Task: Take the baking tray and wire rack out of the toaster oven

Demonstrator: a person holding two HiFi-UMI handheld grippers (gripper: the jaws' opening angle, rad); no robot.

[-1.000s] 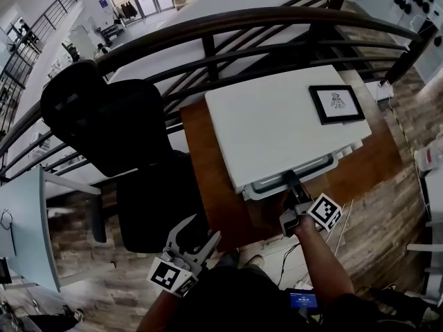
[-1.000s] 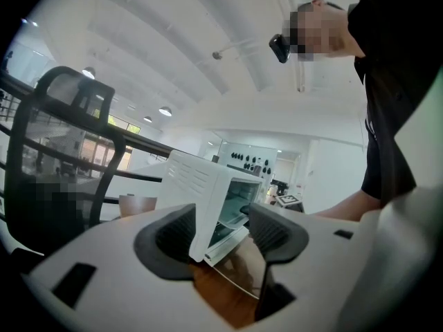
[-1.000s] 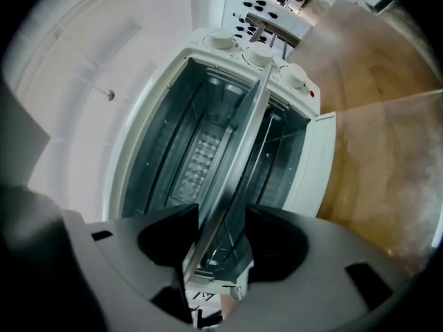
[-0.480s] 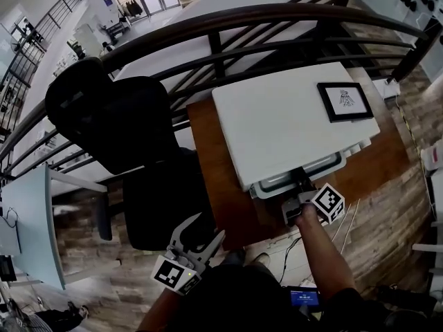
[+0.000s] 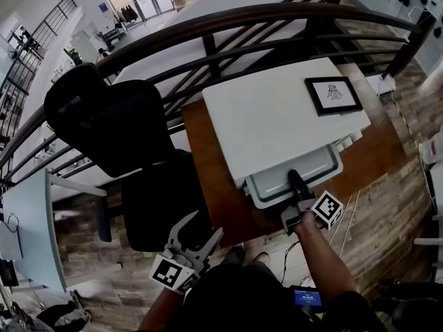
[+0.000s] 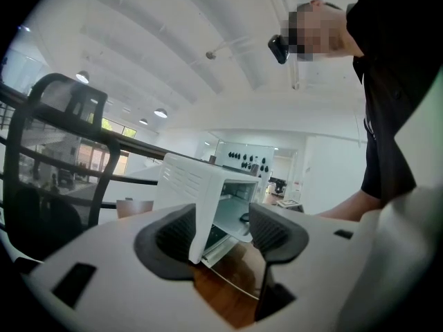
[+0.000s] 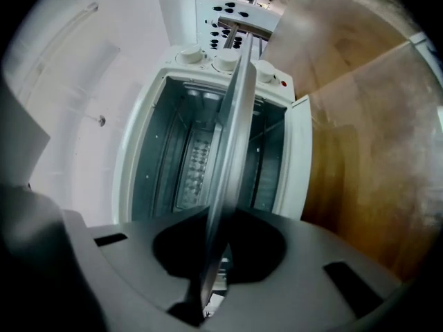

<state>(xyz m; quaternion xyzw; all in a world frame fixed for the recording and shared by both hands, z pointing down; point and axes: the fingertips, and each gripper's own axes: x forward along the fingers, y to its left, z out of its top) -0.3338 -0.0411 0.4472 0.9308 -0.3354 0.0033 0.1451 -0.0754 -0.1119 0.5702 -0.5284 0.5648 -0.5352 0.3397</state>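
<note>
A dark railing [image 5: 208, 26] curves across the far side of the scene, with black office chairs [image 5: 111, 123] to the left of a brown wooden table [image 5: 208, 178]. The white toaster oven [image 5: 277, 120] stands on that table with its mouth facing the person and its door [image 7: 302, 158] folded open.

The main change is at the mouth. A second ago only the rim of the baking tray [image 5: 273, 185] showed under the near edge of the oven. Now a broad grey strip of it sticks out toward the person, though its far part is still inside. The right gripper [image 5: 293, 178] has just been closing its jaws, and in its own view they pinch the near edge of the tray, which runs edge-on between them [image 7: 232, 137].

I judge the grip is made and the pull-out has begun. The tray still has to clear the oven and be set down. The wire rack cannot be picked out in any view, so it is probably still inside and is the second job.

The left gripper [image 5: 205, 225] hangs low at the near left, well apart from the oven, with its jaws spread and nothing between them. A small framed drawing [image 5: 333, 94] lies on the far right corner of the oven's top
</note>
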